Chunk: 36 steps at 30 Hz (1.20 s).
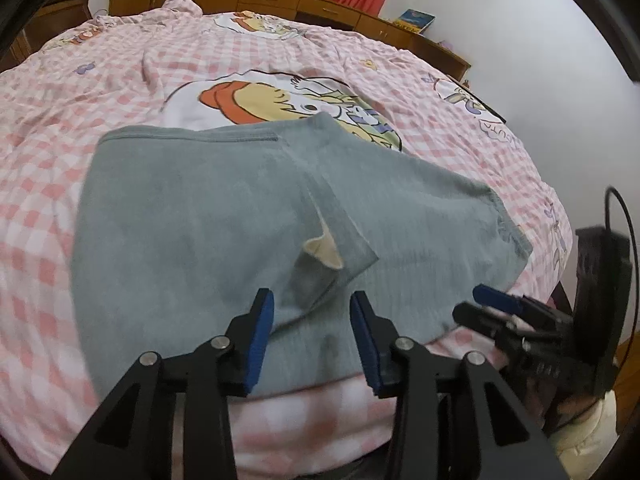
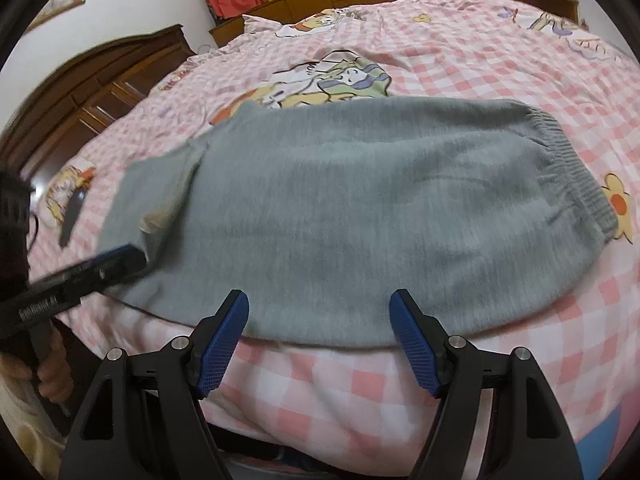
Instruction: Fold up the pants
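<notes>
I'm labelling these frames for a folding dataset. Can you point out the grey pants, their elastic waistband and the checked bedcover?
grey pants (image 2: 340,208): right wrist view, middle of the folded fabric.
elastic waistband (image 2: 576,172): right wrist view, ribbed band at the pants' right end.
checked bedcover (image 1: 60,168): left wrist view, bare pink-and-white part left of the pants.

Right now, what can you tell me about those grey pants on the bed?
The grey pants look like soft fleece sweatpants, lying folded and fairly flat near the front edge of a pink checked bedspread. A ribbed elastic band bunches one end; at the other end a layer is turned up, showing a pale lining. The left gripper hovers open over that end and the right gripper is open at the near edge; neither grips the cloth.
</notes>
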Available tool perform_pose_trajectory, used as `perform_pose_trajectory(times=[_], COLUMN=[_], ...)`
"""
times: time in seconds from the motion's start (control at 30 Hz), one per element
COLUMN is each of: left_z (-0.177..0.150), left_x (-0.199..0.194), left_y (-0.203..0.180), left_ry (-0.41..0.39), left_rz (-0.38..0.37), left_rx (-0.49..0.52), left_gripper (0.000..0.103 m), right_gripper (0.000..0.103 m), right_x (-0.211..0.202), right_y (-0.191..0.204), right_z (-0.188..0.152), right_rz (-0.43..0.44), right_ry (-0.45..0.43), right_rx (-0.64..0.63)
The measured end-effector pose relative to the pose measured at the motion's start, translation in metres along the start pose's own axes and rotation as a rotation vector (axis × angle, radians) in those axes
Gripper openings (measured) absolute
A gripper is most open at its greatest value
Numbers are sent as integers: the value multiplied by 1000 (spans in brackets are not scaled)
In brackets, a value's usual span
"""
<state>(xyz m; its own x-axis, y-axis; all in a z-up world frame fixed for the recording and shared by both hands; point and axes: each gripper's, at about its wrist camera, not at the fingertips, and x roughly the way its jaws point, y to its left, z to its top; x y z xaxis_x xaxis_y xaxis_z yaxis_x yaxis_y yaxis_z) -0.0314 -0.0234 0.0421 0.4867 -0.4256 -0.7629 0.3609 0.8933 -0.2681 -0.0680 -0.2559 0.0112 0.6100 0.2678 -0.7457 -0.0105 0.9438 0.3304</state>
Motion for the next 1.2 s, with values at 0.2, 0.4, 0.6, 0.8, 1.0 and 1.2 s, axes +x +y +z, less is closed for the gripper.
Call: perform_pose_trajectory(times=[0.2, 0.4, 0.6, 0.8, 1.0, 1.2], left_z=[-1, -6, -24, -29, -30, -32], left_x=[-28, -36, -23, -19, -20, -26], left_y=[25, 57, 81, 94, 94, 99], left_ry=[-60, -77, -12, -15, -23, -37], left_rz=[95, 237, 251, 194, 170, 146], left_rx=[-52, -87, -130, -181, -190, -203], left_gripper=[53, 53, 55, 58, 59, 59], right_gripper=[75, 75, 75, 75, 53, 12], right_x=[2, 33, 63, 87, 102, 99], right_y=[18, 61, 92, 112, 136, 150], right_z=[31, 56, 74, 89, 87, 95], right_rz=[98, 136, 157, 175, 196, 180], right_ry=[7, 63, 104, 136, 157, 167], right_rx=[16, -82, -146, -138, -196, -236])
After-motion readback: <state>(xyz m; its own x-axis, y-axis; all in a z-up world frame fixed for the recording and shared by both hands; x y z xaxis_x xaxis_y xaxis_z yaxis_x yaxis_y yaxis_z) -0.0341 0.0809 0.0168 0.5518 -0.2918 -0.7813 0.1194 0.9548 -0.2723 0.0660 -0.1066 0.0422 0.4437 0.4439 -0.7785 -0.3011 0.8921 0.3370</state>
